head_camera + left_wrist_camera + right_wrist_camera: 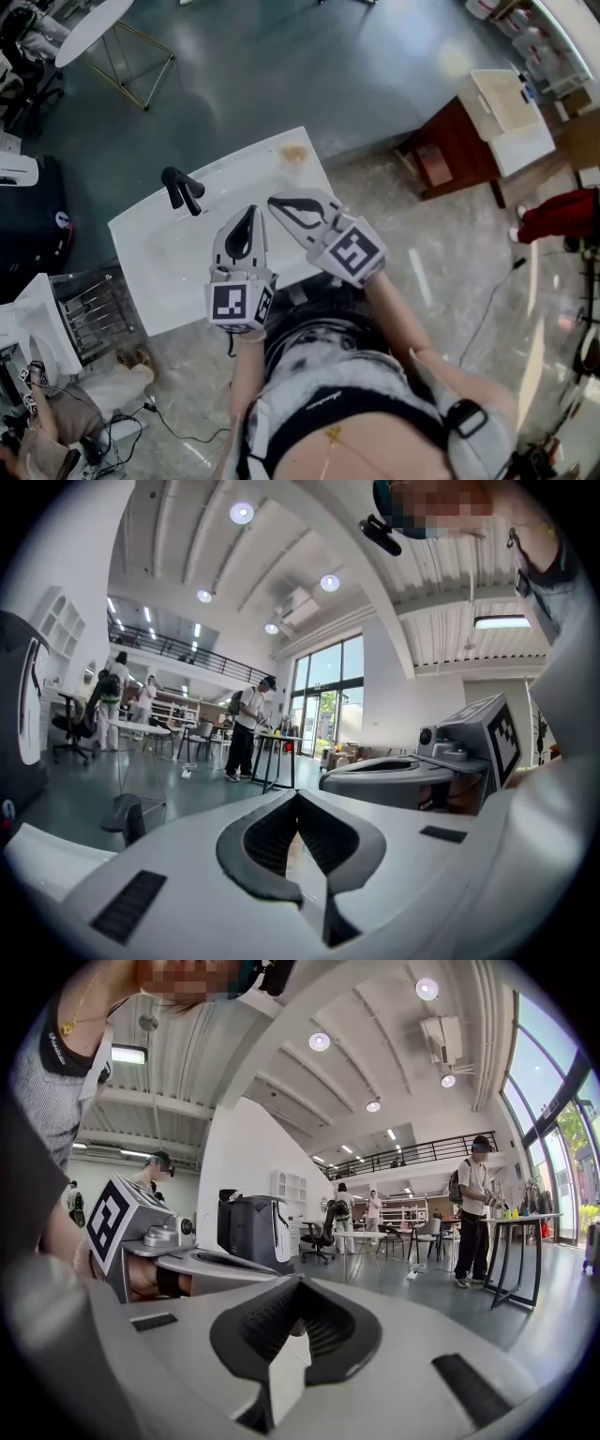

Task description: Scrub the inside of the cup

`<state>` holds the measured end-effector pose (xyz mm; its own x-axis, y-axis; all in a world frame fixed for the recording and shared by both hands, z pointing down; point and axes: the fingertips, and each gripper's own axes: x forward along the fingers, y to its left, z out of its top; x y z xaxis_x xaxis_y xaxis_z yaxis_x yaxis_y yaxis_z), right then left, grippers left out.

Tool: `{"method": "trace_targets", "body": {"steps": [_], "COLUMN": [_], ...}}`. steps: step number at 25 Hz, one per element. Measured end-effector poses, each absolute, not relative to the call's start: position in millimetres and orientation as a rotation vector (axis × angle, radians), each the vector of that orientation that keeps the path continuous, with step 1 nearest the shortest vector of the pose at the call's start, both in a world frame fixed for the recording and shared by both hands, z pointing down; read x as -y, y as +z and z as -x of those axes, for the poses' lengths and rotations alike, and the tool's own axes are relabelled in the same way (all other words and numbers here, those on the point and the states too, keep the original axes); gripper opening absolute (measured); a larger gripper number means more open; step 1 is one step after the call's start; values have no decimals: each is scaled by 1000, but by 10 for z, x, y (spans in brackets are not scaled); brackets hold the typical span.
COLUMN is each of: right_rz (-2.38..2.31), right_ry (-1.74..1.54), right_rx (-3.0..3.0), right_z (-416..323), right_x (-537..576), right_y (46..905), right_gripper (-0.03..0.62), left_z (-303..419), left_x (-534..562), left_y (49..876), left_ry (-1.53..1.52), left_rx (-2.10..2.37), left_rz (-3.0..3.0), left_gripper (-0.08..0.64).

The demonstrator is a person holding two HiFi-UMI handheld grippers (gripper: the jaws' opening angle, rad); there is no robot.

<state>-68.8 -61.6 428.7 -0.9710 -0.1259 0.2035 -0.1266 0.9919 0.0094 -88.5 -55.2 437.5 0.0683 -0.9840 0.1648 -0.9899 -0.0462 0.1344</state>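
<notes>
No cup shows in any view. In the head view my left gripper (250,212) and right gripper (274,201) are held side by side over the front of a white washbasin (155,267), tips pointing away from the body. Both are shut with nothing between the jaws. A small brownish thing (294,153), perhaps a sponge, lies on the basin's far right corner. The left gripper view looks level across the room over my shut left gripper (298,795), with the right gripper's body (403,772) beside it. The right gripper view shows my shut right gripper (298,1282) and the left one's body (192,1266).
A black faucet (182,189) stands at the basin's far left. A brown cabinet (452,142) bearing a white box (511,117) is to the right, a metal rack (94,314) to the left, a round white table (89,26) beyond. People stand far off at tables (248,728).
</notes>
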Motion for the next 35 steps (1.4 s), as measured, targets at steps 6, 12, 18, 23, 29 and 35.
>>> {"method": "trace_targets", "body": {"steps": [6, 12, 18, 23, 29, 35], "right_rz": [-256, -341, -465, -574, -635, -637], "right_ry": [0, 6, -18, 6, -3, -20], "right_rx": [2948, 2933, 2884, 2863, 2842, 2854], "right_z": [864, 1163, 1301, 1274, 1239, 1187], "right_x": [383, -39, -398, -643, -852, -847], "right_y": [4188, 4198, 4265, 4299, 4300, 4274], "right_gripper": [3, 3, 3, 3, 2, 2], "left_z": [1062, 1414, 1589, 1571, 1526, 1463], "left_x": [291, -140, -474, -688, -888, -934], "left_y": [4295, 4263, 4257, 4221, 4219, 4183], "left_ry": [41, 72, 53, 42, 45, 55], "left_rx": [2018, 2016, 1992, 1944, 1947, 2004], "left_rz": [-2141, -2154, -2201, -2280, -2304, -2280], "left_gripper": [2, 2, 2, 2, 2, 2]}}
